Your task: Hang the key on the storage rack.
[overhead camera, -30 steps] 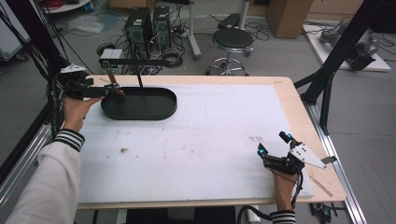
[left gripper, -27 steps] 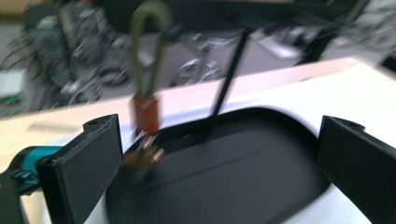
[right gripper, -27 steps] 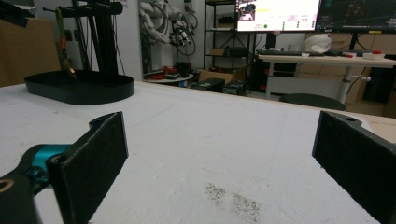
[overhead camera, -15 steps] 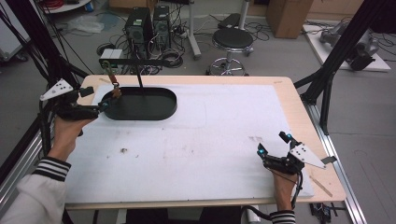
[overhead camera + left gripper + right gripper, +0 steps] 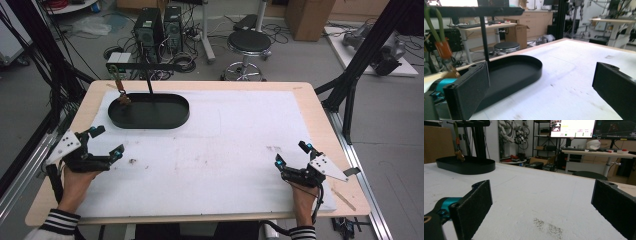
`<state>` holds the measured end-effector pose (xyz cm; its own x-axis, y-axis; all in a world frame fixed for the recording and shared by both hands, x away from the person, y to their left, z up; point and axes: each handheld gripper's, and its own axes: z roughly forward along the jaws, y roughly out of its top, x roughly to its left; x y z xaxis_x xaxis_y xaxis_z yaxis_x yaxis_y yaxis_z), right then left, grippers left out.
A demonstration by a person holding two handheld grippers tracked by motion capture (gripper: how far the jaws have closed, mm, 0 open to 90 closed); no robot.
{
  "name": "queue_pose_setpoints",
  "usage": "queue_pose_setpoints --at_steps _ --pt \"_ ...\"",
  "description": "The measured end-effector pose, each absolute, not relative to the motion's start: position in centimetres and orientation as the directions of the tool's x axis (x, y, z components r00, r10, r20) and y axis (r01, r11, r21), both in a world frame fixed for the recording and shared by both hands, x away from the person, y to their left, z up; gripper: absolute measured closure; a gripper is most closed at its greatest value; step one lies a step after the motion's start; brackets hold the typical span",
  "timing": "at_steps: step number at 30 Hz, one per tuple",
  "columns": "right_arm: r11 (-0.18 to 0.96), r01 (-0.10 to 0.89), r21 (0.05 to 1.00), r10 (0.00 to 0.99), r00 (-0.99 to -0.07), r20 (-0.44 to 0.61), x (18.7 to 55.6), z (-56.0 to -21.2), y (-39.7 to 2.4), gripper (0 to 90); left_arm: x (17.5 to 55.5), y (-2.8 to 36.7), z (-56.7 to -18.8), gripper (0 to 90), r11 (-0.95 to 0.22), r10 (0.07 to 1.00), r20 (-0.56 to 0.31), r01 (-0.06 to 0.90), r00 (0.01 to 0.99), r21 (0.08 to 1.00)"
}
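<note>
Blk oval tray, white table cover, striped cuffs.

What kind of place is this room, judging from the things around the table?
Most likely a robotics or engineering lab, not a home. Desktop computer towers stand on the floor amid loose cables, monitors show software screens above a desk, and the table sits inside a black metal frame.

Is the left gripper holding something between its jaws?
No, the left gripper stands open, with only bare white table between its jaws.

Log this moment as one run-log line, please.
left hand-held gripper: open, empty | right hand-held gripper: open, empty | black tray: far left | item hangs from stand
</note>
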<state>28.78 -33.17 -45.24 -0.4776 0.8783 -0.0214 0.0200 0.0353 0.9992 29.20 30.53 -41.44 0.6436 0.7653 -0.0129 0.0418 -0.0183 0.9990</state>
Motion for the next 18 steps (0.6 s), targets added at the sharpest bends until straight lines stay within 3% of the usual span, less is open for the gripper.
queue_pose_setpoints --at_steps 8,18 --pt "0.029 0.029 0.999 0.877 -0.480 -0.012 28.7 -45.3 -33.1 2.4 26.4 30.7 -44.6 1.7 0.000 0.783 -0.003 0.005 0.623 1.000" --pt "0.032 0.028 0.999 0.878 -0.479 -0.015 28.7 -45.3 -33.1 2.4 25.9 30.7 -45.4 1.7 -0.002 0.796 0.009 -0.012 0.605 1.000"
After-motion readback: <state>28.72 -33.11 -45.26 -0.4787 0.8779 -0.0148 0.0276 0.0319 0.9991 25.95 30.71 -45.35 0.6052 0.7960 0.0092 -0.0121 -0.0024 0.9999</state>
